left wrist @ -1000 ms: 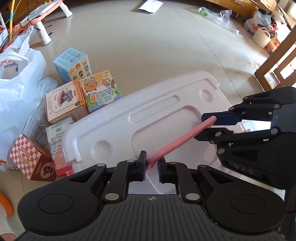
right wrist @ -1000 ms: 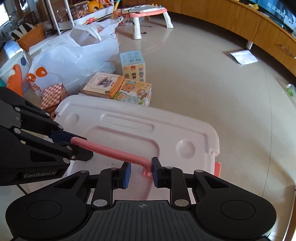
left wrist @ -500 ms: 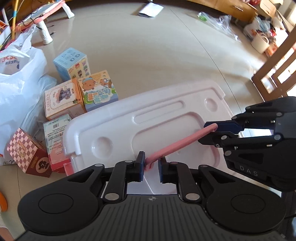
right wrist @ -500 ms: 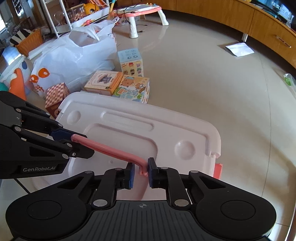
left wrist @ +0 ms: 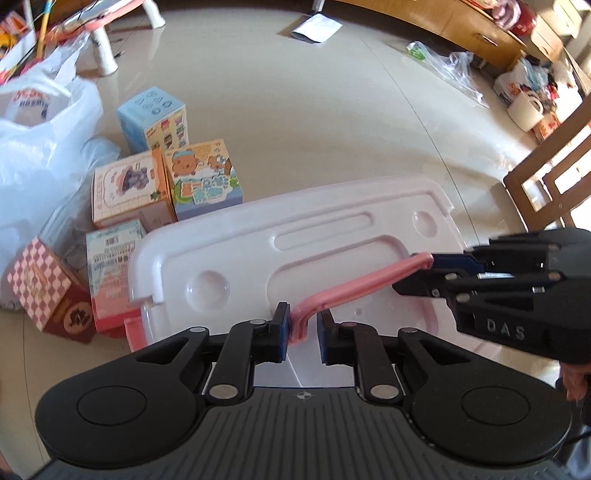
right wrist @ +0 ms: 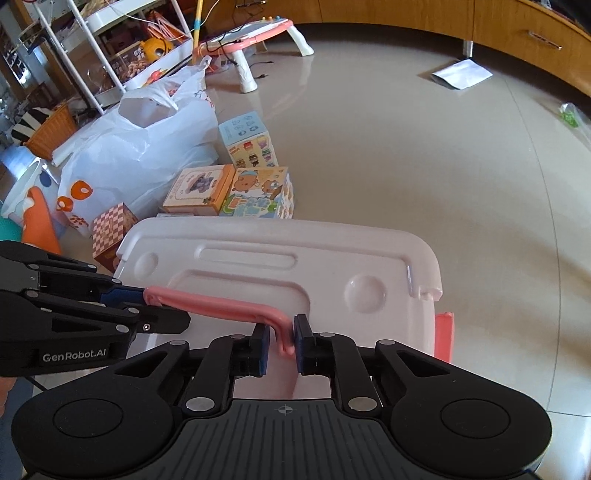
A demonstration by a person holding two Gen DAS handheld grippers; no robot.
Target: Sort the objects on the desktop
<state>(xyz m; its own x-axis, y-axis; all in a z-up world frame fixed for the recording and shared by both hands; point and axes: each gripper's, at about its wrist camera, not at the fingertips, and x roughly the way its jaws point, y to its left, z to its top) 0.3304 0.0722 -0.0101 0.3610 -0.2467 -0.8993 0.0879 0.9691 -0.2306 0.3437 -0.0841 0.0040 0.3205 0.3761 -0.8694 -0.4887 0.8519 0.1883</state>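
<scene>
A white storage box with a white lid (left wrist: 303,236) has a pink handle (left wrist: 354,288) raised above the lid. My left gripper (left wrist: 303,328) sits around the handle's left end; its left pad touches the handle and the right pad stands a little off. My right gripper (right wrist: 280,341) sits around the handle's other end, right pad touching, left pad apart. In the left wrist view the right gripper (left wrist: 424,273) is at the right. In the right wrist view the left gripper (right wrist: 155,306), the handle (right wrist: 221,304) and the lid (right wrist: 280,266) show.
Several small cartoon boxes (left wrist: 166,184) lie on the floor left of the white box, beside a white plastic bag (left wrist: 33,140). A wooden chair (left wrist: 546,184) stands to the right. A small pink table (right wrist: 255,33) and shelves stand further off. The tiled floor (left wrist: 295,110) lies beyond.
Both grippers have loosened on the pink handle, with a gap now showing on one side of each. The box sits lower and further in view as both grippers rose slightly.
</scene>
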